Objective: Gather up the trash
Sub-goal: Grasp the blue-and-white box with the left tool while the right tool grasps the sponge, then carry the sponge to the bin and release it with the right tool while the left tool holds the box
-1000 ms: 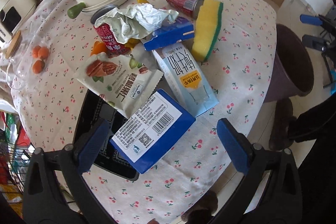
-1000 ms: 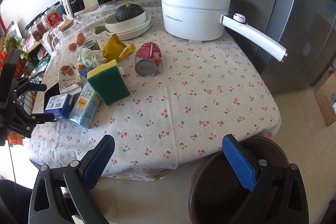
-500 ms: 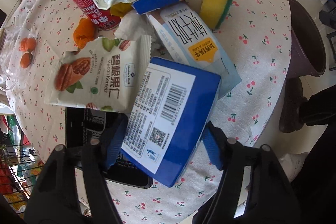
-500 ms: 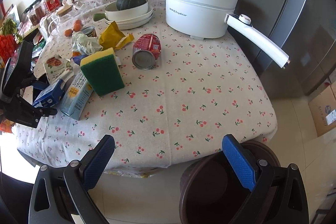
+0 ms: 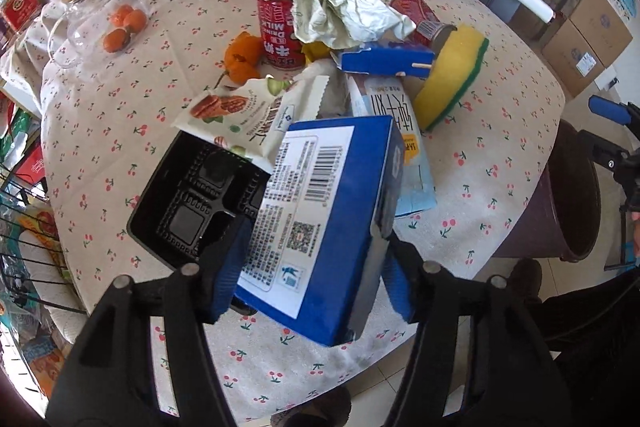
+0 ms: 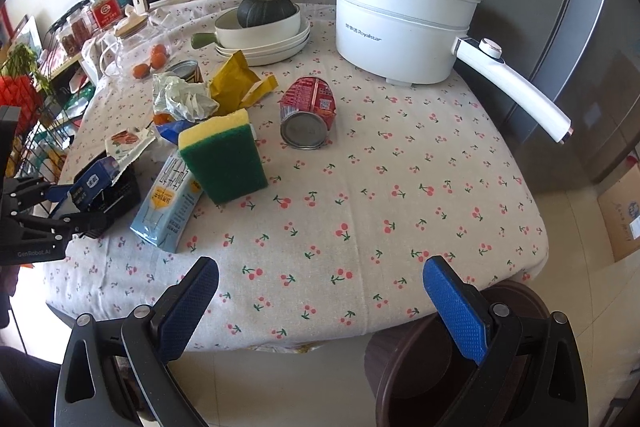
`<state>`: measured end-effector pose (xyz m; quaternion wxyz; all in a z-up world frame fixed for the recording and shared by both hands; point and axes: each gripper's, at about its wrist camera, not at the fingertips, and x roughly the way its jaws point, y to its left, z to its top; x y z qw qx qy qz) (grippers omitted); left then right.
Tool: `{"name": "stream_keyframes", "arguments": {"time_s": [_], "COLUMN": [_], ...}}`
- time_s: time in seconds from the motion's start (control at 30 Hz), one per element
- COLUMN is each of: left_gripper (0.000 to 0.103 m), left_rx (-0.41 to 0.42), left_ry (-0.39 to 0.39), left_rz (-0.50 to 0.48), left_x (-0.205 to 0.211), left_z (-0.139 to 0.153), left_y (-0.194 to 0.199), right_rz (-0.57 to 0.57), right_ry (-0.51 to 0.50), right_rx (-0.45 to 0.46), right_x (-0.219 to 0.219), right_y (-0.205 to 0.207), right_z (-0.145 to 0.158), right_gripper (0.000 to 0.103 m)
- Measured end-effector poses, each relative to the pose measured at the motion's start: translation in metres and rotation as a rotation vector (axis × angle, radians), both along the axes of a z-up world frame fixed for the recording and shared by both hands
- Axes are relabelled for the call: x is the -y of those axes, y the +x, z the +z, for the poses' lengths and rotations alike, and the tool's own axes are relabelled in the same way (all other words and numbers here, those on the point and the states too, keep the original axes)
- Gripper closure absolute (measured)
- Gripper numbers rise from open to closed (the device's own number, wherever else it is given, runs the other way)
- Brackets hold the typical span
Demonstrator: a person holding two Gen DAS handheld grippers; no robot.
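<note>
My left gripper (image 5: 312, 273) has both blue pads against the sides of a blue box (image 5: 320, 211) with a white barcode label. Its jaws are closing on the box, which is tilted up off the table. Below it lie a black plastic tray (image 5: 184, 203), a nut snack bag (image 5: 248, 115) and a light blue carton (image 5: 412, 163). My right gripper (image 6: 320, 303) stands open with nothing in it at the table's near edge, above a brown bin (image 6: 512, 291). From the right wrist view the left gripper (image 6: 68, 203) and its box (image 6: 90, 181) are at far left.
Further back are a sponge (image 6: 224, 155), a can lying on its side (image 6: 308, 111), an upright red can (image 5: 278, 35), crumpled paper (image 5: 344, 15) and a yellow wrapper (image 6: 236, 83). A white pot (image 6: 400, 27) with a long handle and a bowl holding a squash (image 6: 260, 23) stand behind them.
The left gripper's jaws went from wide open to gripping the blue box, and the box rose and tilted. The left view rolled. The right gripper drifted closer to the table.
</note>
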<state>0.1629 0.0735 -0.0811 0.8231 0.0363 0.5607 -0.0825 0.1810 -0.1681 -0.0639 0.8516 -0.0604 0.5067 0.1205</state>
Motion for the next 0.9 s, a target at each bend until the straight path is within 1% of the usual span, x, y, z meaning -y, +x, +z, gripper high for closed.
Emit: {"name": "stream_keyframes", "arguments": {"time_s": [0.13, 0.23, 0.3, 0.43, 0.63, 0.7, 0.73, 0.9], "left_gripper": [0.040, 0.040, 0.040, 0.040, 0.040, 0.040, 0.040, 0.040], "left_rx": [0.042, 0.091, 0.102, 0.100, 0.099, 0.097, 0.097, 0.115], "left_ry": [0.001, 0.012, 0.011, -0.005, -0.013, -0.013, -0.013, -0.020], "left_rz": [0.070, 0.096, 0.117, 0.159, 0.169, 0.169, 0.169, 0.166], "left_x": [-0.016, -0.023, -0.028, -0.040, -0.045, -0.044, -0.044, -0.039], "left_z": [0.003, 0.012, 0.014, 0.013, 0.012, 0.011, 0.011, 0.016], "left_y": [-0.003, -0.007, -0.008, -0.012, -0.013, -0.013, -0.013, -0.014], "right_rz": [0.029, 0.057, 0.071, 0.078, 0.095, 0.106, 0.114, 0.085], "right_ry": [0.039, 0.067, 0.076, 0.066, 0.073, 0.086, 0.096, 0.113], "right_rx": [0.004, -0.009, -0.011, 0.025, 0.056, 0.061, 0.055, 0.056], "right_x": [-0.022, -0.042, -0.054, -0.074, -0.086, -0.086, -0.086, -0.074], "right_y": [0.013, 0.027, 0.037, 0.054, 0.065, 0.066, 0.067, 0.061], "right_z": [-0.002, -0.009, -0.015, -0.027, -0.036, -0.036, -0.036, -0.026], "right_gripper": [0.000, 0.000, 0.000, 0.001, 0.011, 0.022, 0.040, 0.041]}}
